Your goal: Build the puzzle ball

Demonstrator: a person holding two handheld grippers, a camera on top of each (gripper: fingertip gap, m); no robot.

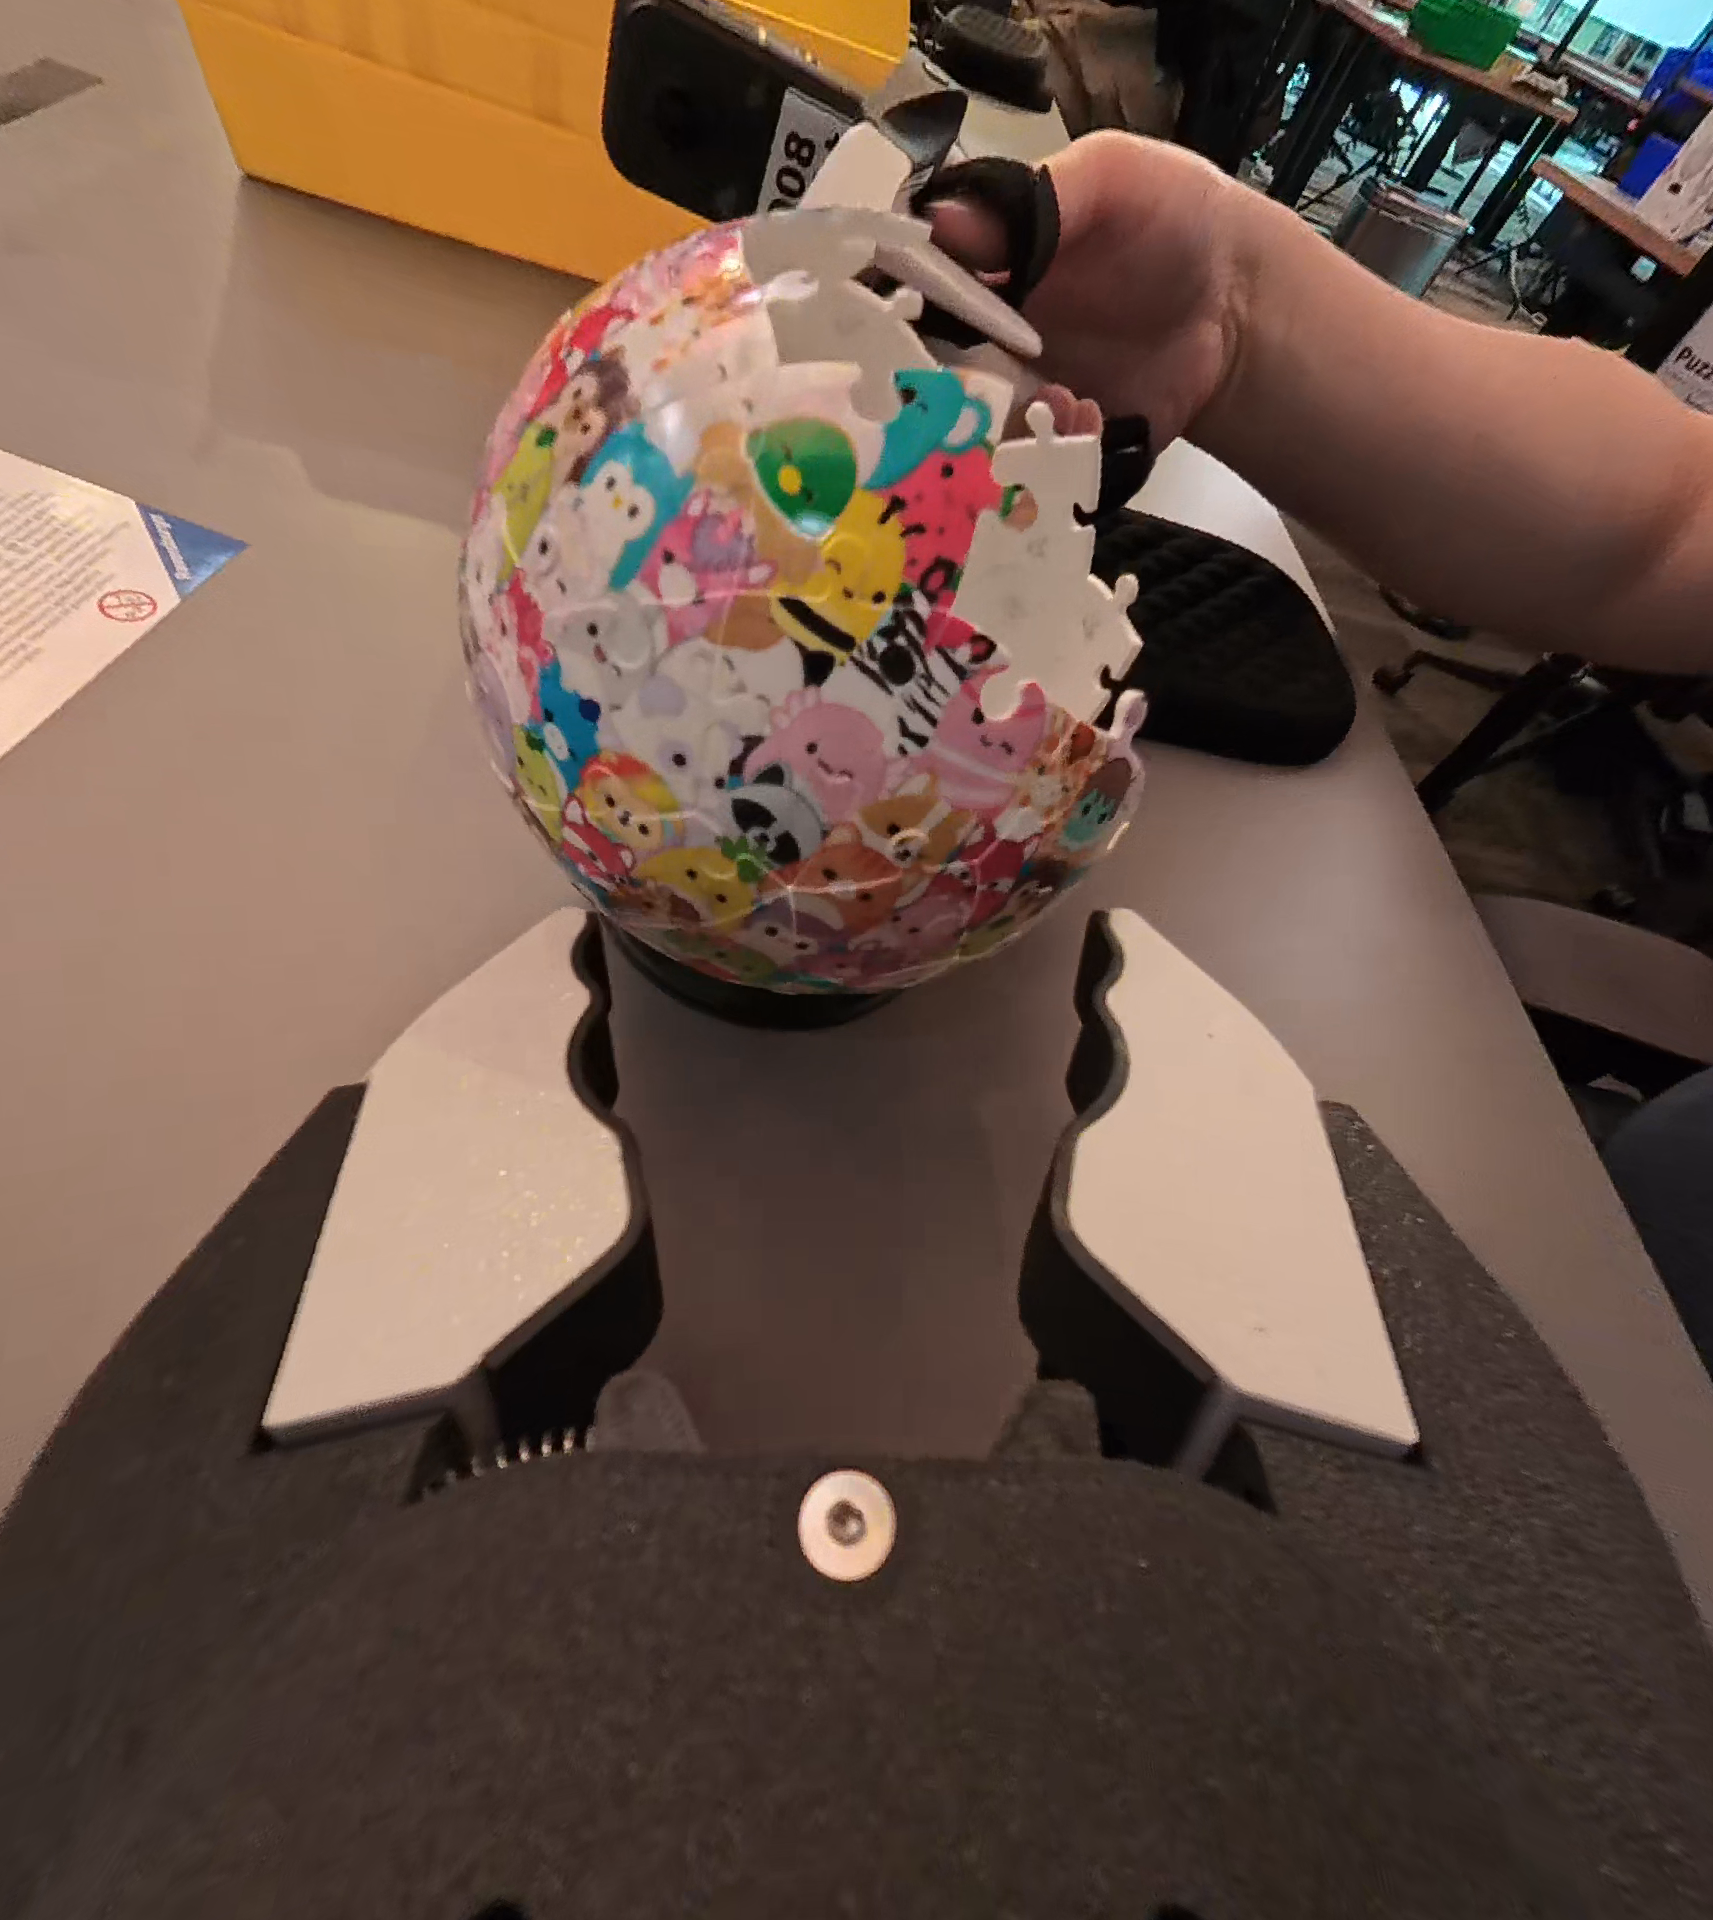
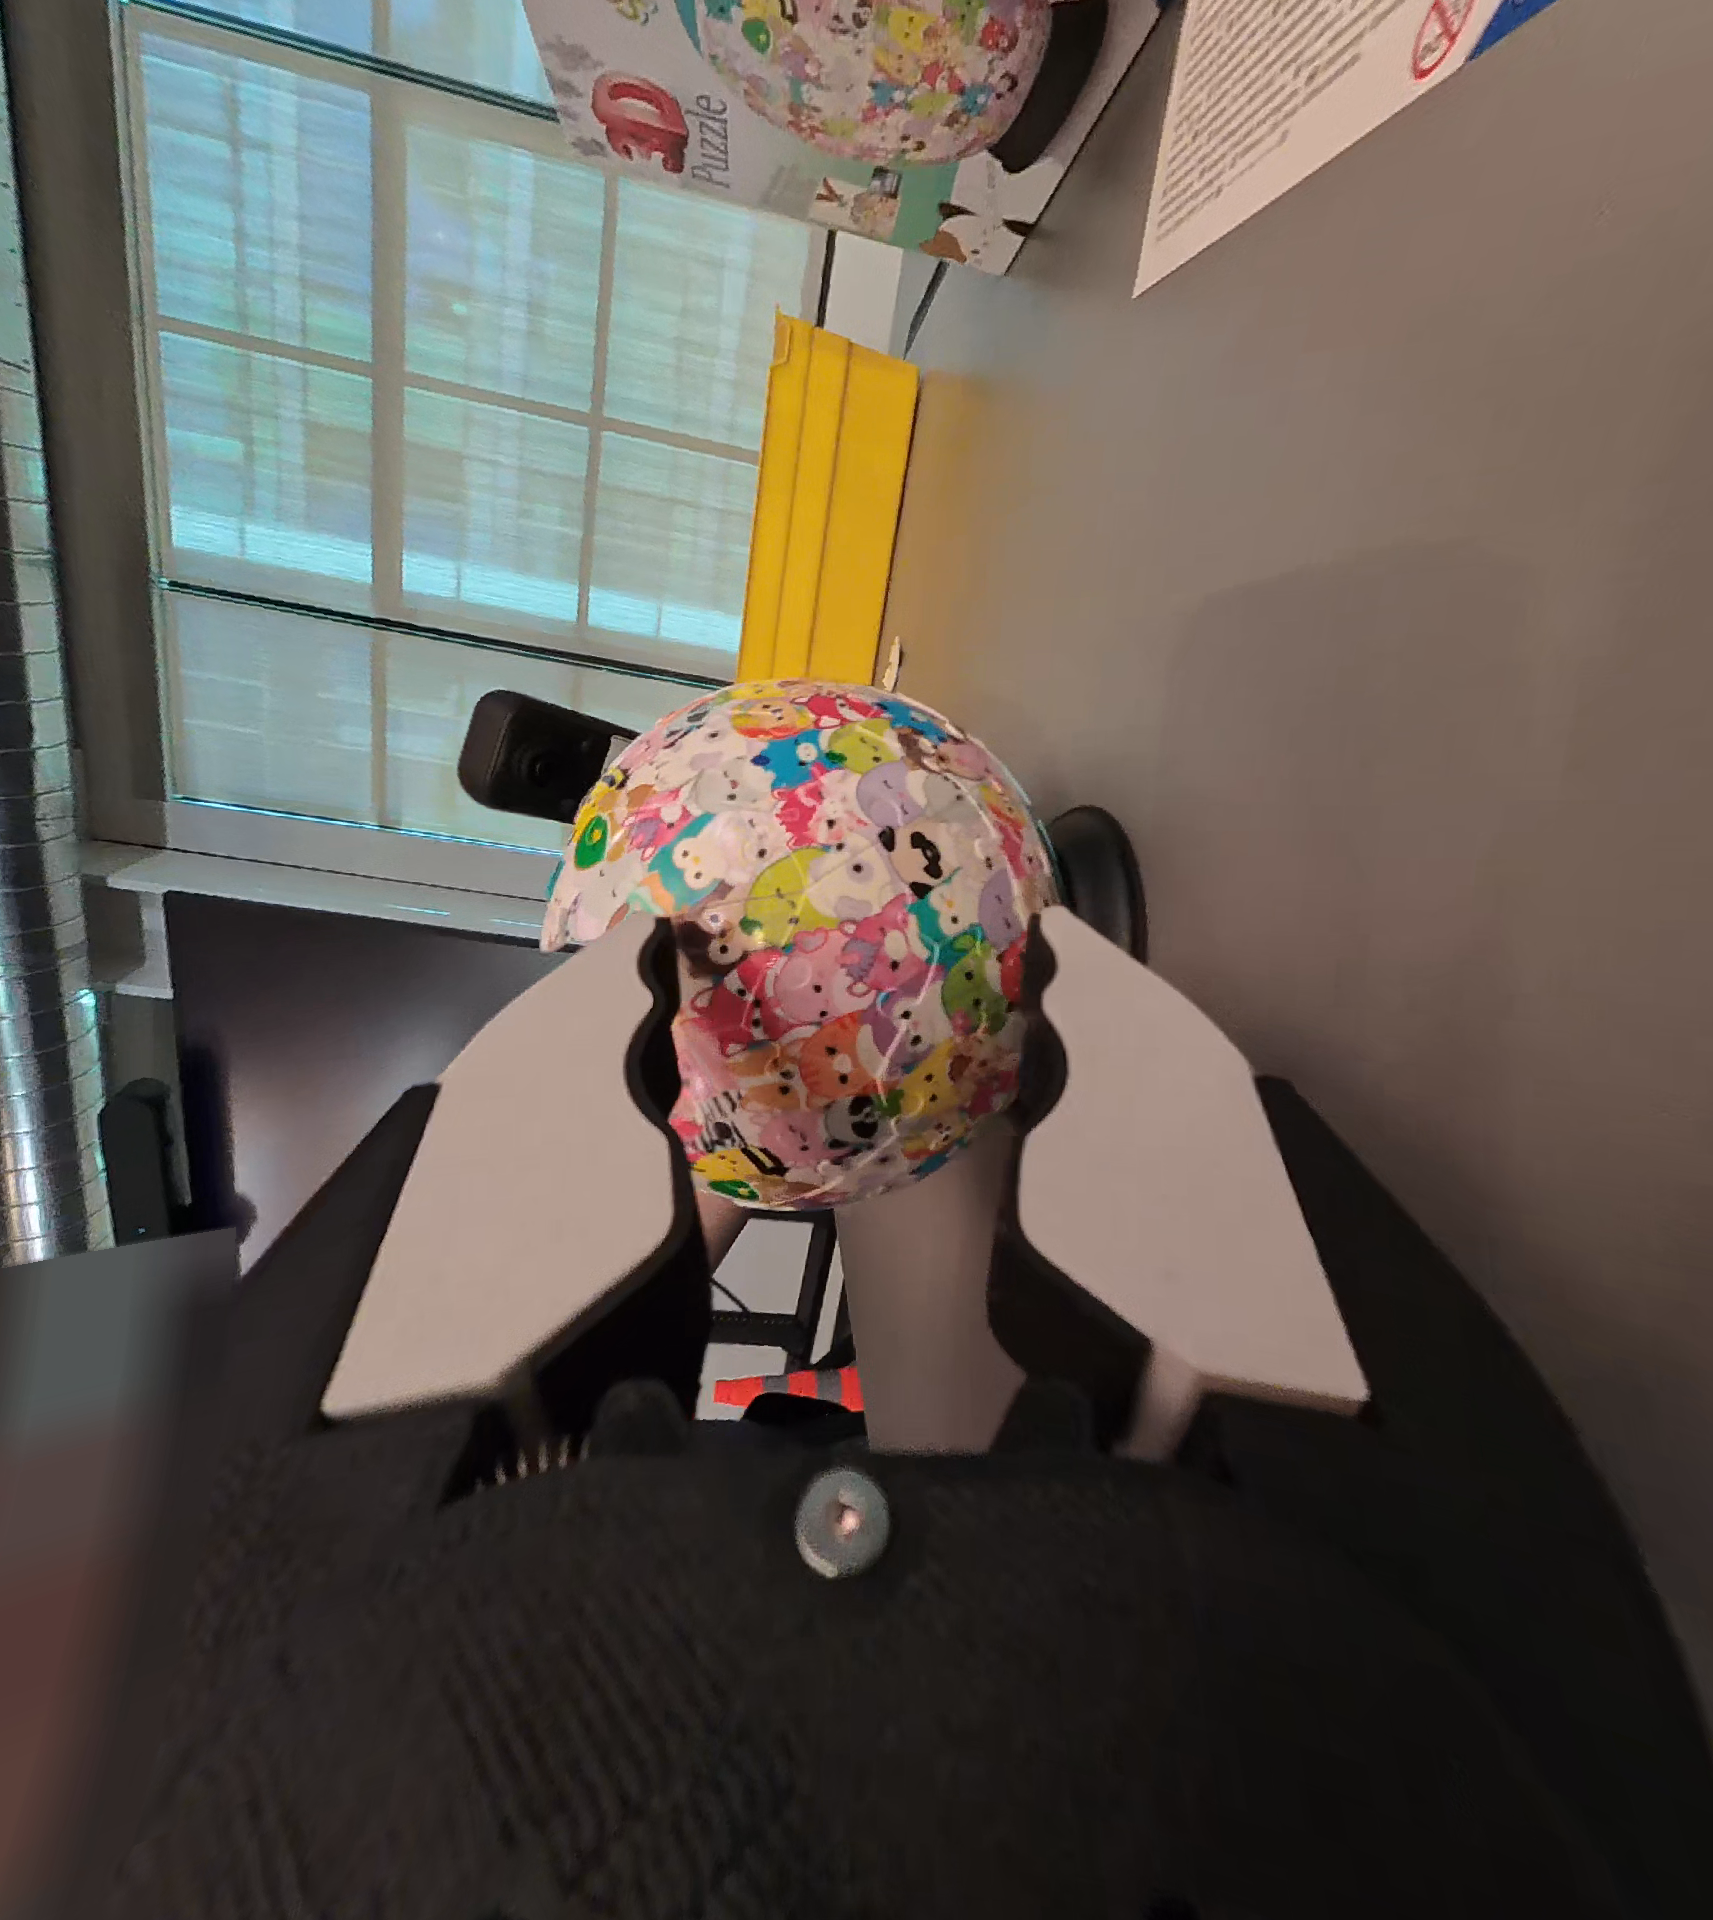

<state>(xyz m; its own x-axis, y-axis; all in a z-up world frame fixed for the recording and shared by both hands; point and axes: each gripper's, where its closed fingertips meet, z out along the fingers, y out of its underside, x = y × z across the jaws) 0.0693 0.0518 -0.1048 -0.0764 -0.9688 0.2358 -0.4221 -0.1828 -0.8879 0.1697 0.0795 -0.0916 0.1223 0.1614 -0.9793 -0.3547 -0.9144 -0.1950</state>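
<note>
The puzzle ball (image 1: 727,644), covered in colourful cartoon animals, stands on a black stand (image 1: 779,1003) on the grey table (image 1: 208,987). It has a gap at its upper right, where white backs of pieces (image 1: 1039,582) show. My left gripper (image 1: 841,935) is open and empty just in front of the stand. A hand (image 1: 1174,291) holds my right gripper (image 1: 893,218) at the top rim of the gap. In the right wrist view the right gripper (image 2: 841,956) has its fingers spread, with the ball (image 2: 831,894) close between and beyond them.
A yellow box (image 1: 436,114) stands behind the ball. A printed sheet (image 1: 0,603) lies at the left. The puzzle's picture box (image 2: 831,114) is farther back. The table edge (image 1: 1454,831) runs close on the right, with a black mesh chair back (image 1: 1236,644) beyond it. Across from one pair of fingers to the other is roughly 12 cm.
</note>
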